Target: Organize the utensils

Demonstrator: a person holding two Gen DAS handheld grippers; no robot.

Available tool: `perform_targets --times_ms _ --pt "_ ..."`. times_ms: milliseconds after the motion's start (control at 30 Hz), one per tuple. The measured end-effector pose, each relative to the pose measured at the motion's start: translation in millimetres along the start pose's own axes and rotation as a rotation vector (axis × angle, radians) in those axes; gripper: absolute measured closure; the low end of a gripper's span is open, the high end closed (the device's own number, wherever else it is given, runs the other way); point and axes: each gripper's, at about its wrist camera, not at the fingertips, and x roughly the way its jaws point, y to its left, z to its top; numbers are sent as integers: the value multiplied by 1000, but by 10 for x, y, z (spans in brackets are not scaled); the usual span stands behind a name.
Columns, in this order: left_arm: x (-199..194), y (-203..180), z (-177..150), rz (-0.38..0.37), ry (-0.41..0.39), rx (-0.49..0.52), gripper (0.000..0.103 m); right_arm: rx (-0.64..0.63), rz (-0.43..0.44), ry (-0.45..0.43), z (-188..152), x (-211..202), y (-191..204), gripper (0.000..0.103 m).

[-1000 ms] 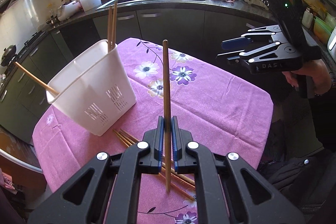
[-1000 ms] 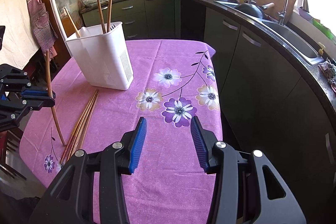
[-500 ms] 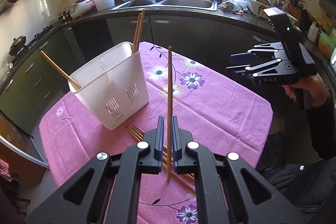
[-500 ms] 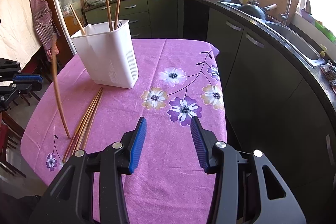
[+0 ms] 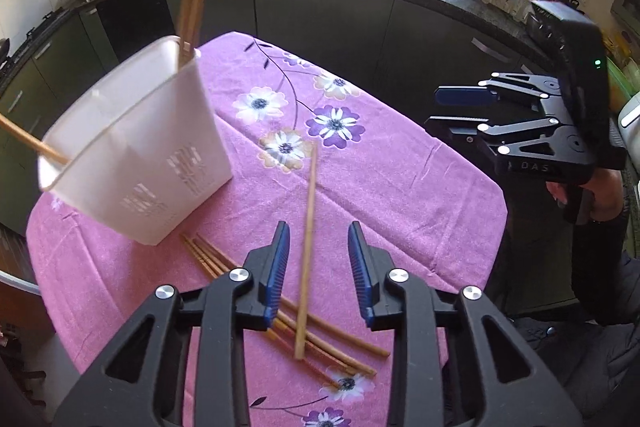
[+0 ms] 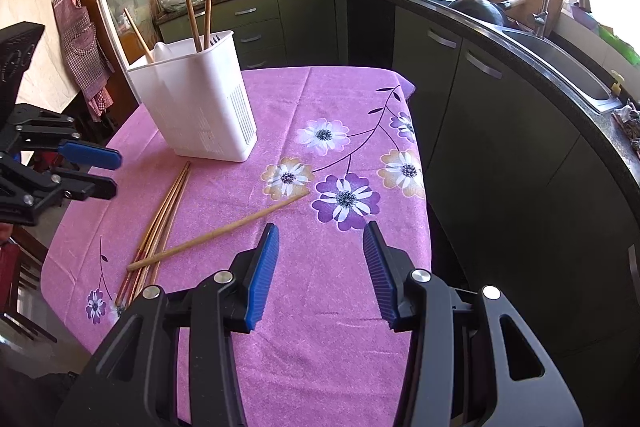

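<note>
One chopstick [image 6: 218, 231] lies loose on the pink tablecloth [image 6: 340, 287], its end across the bundle of chopsticks [image 6: 160, 223] beside the white holder [image 6: 204, 107]. Your left gripper [image 5: 318, 275] is opening around it, pads clear. Your right gripper [image 6: 318, 271] hangs half-spread over the cloth, holding nothing.

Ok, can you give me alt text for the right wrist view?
A loose wooden chopstick lies across a bundle of wooden chopsticks on the pink floral tablecloth, before the open right hand-held gripper. Behind stands a white plastic utensil holder containing three chopsticks.
</note>
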Motion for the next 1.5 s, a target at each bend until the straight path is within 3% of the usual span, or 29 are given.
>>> perform_targets --times_ms 233,567,633,700,733,900,1100,1333,1500 --pt "783 -148 230 43 134 79 74 20 -3 2 -46 -21 -101 59" --pt "1289 -158 305 43 269 101 71 32 12 5 -64 38 -167 59" --pt "1378 -190 269 57 302 115 77 34 10 4 -62 42 -176 59" --pt "1353 -174 280 25 305 96 96 37 11 4 -58 44 -180 59" --pt "1340 -156 287 15 309 83 96 35 11 3 -58 42 -174 59" --pt "1100 -107 274 2 256 61 96 26 12 -5 -57 -9 -127 59" --pt "371 -56 142 -27 93 34 96 22 6 -24 -46 -109 -97 59" --pt "-314 -136 -153 9 -64 16 96 -3 10 -29 -31 -164 25 59" --pt "-518 -139 -384 25 -108 -2 96 -28 17 -26 -16 -174 137 58"
